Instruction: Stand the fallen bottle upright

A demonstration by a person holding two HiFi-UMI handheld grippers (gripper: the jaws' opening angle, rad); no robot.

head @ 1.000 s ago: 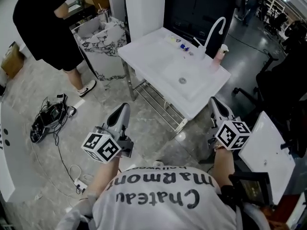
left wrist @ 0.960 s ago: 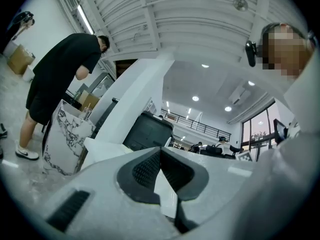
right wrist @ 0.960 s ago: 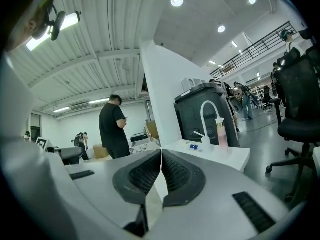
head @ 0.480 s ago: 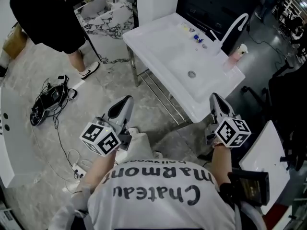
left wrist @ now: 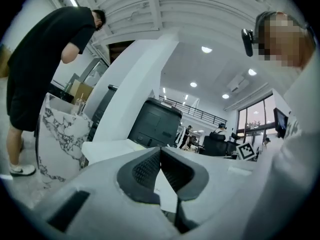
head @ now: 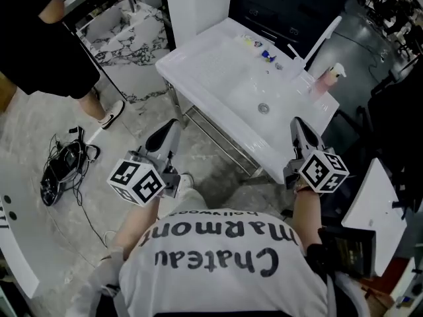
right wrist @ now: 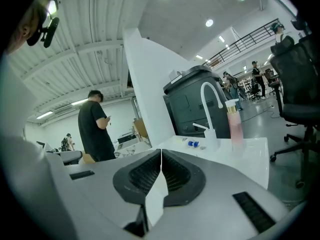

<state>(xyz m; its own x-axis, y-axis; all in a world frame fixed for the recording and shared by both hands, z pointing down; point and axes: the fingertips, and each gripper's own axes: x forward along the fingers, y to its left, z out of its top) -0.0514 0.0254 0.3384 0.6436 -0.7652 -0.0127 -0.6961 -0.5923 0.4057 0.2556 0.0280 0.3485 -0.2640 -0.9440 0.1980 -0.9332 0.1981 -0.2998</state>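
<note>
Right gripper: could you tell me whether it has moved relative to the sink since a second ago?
Yes: the right gripper has come forward toward the white sink; its tip now overlaps the sink's near edge, no longer just outside it.

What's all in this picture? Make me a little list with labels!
place: white sink table with a curved tap
bottle: pink pump bottle, upright at the sink's right corner, near the tap
small stuff: blue bits by the tap
left gripper: jaws together, empty
right gripper: jaws together, empty
floor: tangle of cables
fallen bottle: none in view
</note>
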